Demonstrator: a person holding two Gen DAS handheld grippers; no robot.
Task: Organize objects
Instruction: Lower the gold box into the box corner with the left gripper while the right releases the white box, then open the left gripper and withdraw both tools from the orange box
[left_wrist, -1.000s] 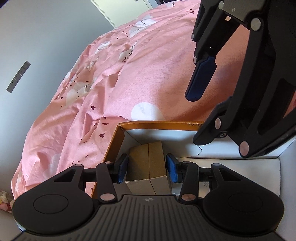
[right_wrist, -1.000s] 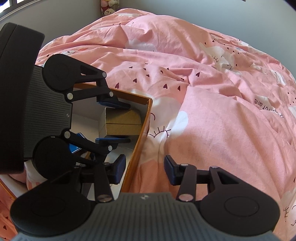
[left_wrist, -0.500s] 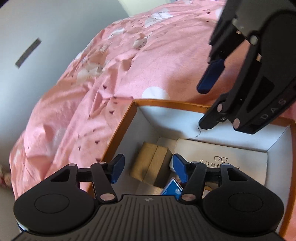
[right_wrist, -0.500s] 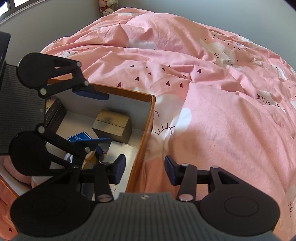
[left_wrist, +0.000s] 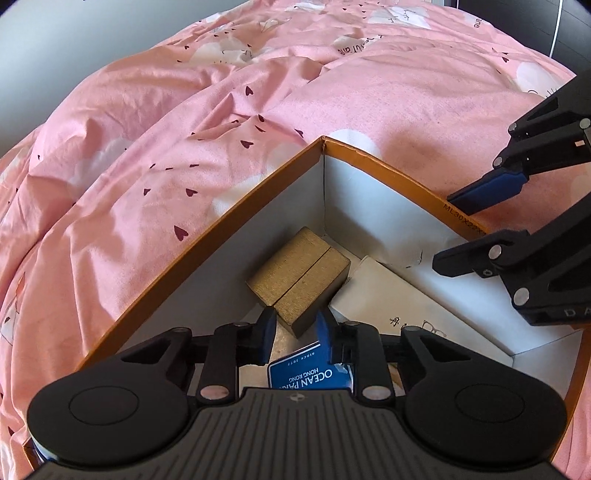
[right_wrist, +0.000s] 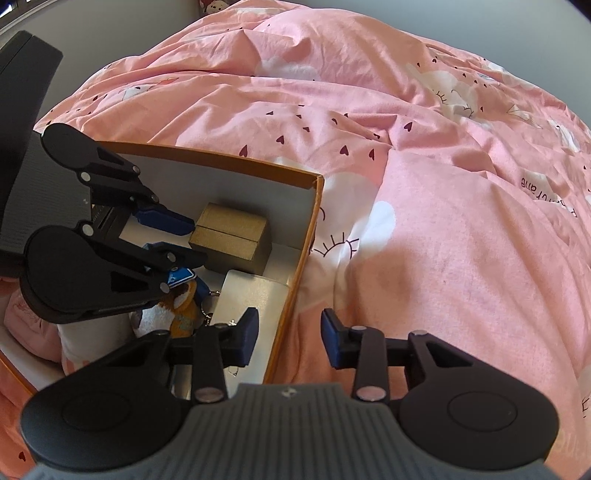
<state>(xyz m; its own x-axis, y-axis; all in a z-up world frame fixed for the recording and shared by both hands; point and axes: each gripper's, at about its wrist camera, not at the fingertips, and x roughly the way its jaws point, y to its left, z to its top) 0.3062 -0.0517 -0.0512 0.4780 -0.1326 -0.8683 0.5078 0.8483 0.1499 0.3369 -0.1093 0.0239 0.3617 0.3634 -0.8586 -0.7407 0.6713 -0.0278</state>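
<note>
My left gripper (left_wrist: 293, 334) hangs inside the orange box (left_wrist: 221, 229), jaws apart and holding nothing. The brown block (left_wrist: 299, 275) lies in the box's far corner, just ahead of the fingertips and apparently clear of them. My right gripper (right_wrist: 290, 338) hovers over the box's wall, jaws also apart and empty. Risks, in my judgement: lifting out carelessly, a left finger could snag the blue card (left_wrist: 310, 369) beneath it or nudge the block against the white pouch (left_wrist: 399, 314). The right gripper could catch the rim and shift the box on the soft pink duvet (right_wrist: 424, 221).
</note>
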